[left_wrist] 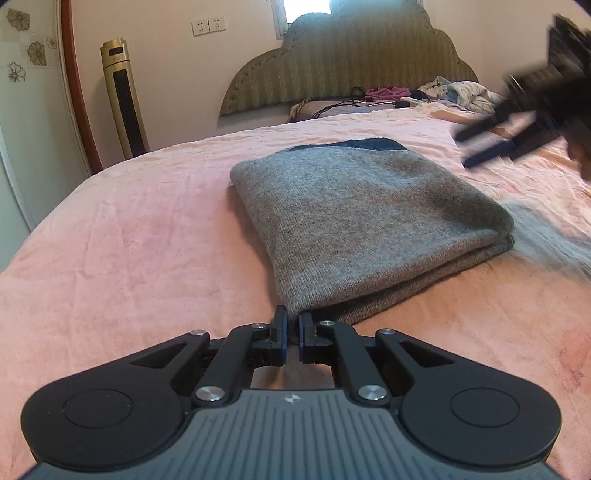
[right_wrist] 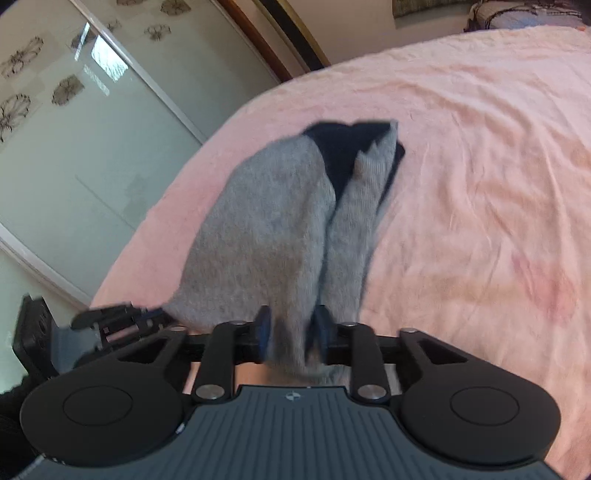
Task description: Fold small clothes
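On the pink bedspread (left_wrist: 147, 221), left gripper (left_wrist: 291, 325) pinches the grey sweater's (left_wrist: 351, 210) near corner; right gripper (right_wrist: 291, 328) clamps its edge.

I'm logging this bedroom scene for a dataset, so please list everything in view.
grey knit garment: 1, grey with a dark navy part, folded on the bed
bed cover: 1, pink, under the garment
headboard: 1, olive, far end of the bed
loose clothes pile: 1, white, blue and magenta, by the headboard
tower fan: 1, gold, against the wall left of the bed
wall sockets: 2, white, above the fan
glass door: 1, frosted with flower prints, beside the bed
left gripper: 1, black, fingers nearly together at the garment's near corner
right gripper: 1, black, blurred, grey cloth between its fingers
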The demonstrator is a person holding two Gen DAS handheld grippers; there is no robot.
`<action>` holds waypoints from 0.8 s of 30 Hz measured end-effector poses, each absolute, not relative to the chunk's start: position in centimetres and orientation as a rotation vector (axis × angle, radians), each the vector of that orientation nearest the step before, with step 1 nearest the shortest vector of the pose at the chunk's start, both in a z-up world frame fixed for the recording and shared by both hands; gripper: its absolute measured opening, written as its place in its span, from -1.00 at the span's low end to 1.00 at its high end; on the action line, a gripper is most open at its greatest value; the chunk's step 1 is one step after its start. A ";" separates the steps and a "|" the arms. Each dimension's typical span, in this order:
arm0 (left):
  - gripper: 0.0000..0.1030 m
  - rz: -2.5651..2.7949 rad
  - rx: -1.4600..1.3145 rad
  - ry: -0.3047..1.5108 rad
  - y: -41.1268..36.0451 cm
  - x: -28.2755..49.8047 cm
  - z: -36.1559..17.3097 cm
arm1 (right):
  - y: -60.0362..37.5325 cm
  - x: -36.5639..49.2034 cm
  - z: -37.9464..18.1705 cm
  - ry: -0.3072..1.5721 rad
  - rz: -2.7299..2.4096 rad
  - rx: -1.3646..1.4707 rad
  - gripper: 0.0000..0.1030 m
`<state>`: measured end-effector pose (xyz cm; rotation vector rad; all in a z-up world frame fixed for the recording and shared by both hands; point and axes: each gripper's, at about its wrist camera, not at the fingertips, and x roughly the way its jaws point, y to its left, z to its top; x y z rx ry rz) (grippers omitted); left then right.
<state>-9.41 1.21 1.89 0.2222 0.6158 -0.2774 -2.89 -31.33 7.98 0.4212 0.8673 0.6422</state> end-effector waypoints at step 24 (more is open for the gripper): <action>-0.91 -0.323 0.149 0.644 2.5 -9.1 2.4 | -28.3 12.5 4.5 0.906 0.408 0.342 -0.64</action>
